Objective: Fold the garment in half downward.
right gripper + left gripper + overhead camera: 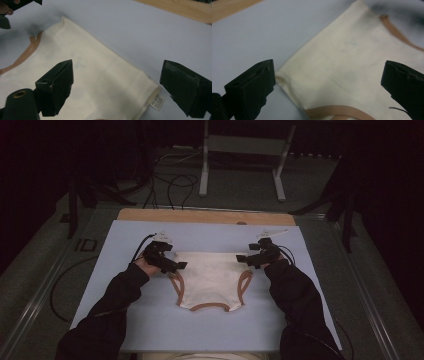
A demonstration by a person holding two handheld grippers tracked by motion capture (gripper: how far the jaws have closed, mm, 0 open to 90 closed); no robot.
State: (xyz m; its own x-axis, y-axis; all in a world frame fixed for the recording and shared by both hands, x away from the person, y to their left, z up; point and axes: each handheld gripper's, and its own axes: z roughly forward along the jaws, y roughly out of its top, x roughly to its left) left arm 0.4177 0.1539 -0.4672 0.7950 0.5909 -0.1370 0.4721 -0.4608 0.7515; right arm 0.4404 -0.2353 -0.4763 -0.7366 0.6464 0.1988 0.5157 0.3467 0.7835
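Cream garment [210,279] flat on blue mat [130,310], left gripper [172,263] and right gripper [248,259] above its far corners, jaws wide, empty.

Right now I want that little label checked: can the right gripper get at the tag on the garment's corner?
Probably yes. The right gripper hovers open right above the corner, and the tag lies uncovered between its fingers, nothing in between.

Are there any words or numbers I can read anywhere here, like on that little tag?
Small white tag at the corner of the cream garment: it carries lines of tiny print, too small and blurred to read.
Garment in the high view: no words or numbers.
Light blue mat and wooden board: no writing.
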